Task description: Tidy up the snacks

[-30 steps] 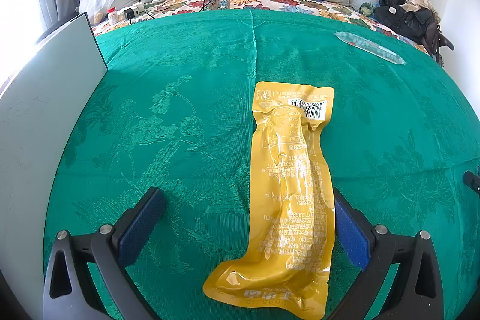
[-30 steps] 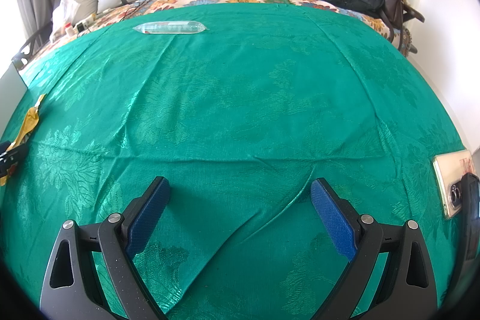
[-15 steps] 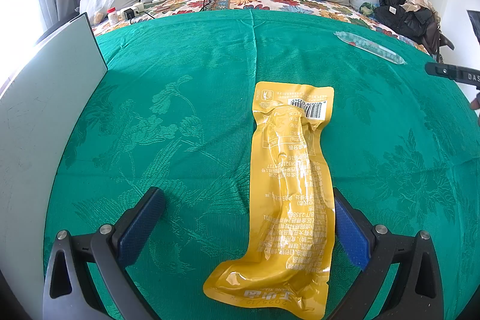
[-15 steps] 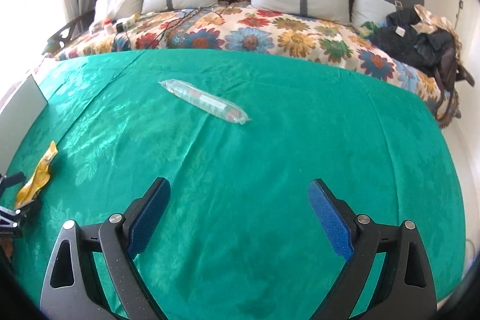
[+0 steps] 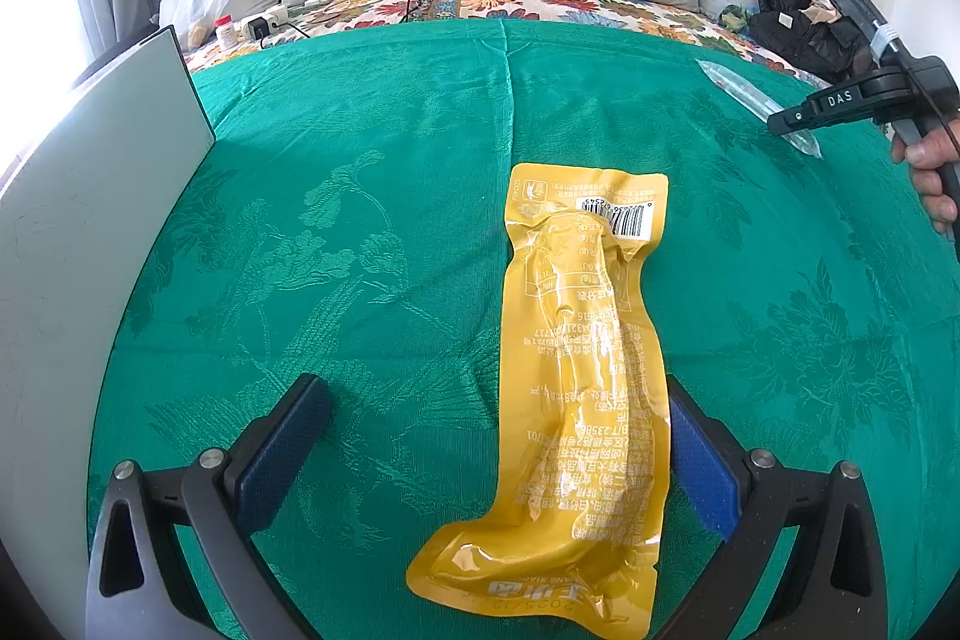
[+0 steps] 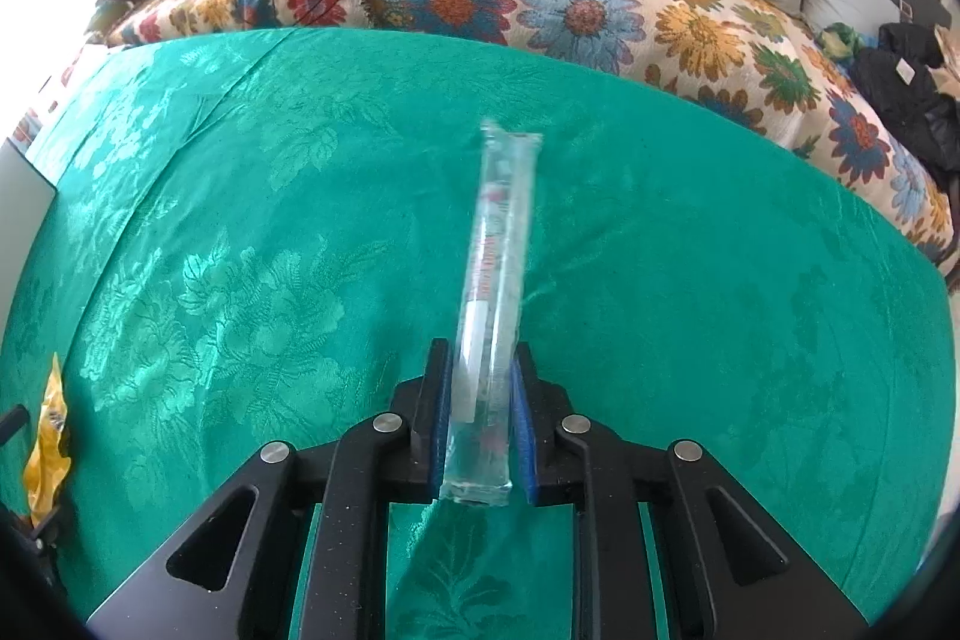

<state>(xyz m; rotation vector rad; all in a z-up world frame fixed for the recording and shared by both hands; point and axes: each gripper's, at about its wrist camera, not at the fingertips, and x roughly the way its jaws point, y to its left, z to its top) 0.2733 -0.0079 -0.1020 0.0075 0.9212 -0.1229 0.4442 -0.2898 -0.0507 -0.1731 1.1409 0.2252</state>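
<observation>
right hand-held gripper [image 6: 480, 418] points steeply down at the bed, its jaws having just closed on the near end of a clear tube packet [image 6: 492, 292]; blue pads press both sides, and the packet's far end lies on the green bedspread [image 6: 240, 220]. in the left wrist view the person's hand [image 5: 927, 166] grips that tool's handle at the right edge. left hand-held gripper [image 5: 498, 454] tilts down over the bed, jaws wide, holding nothing. the yellow snack pouch [image 5: 588, 376] lies flat on the bedspread between its fingers, just beside the right pad. a white board [image 5: 78, 250] stands at the left.
</observation>
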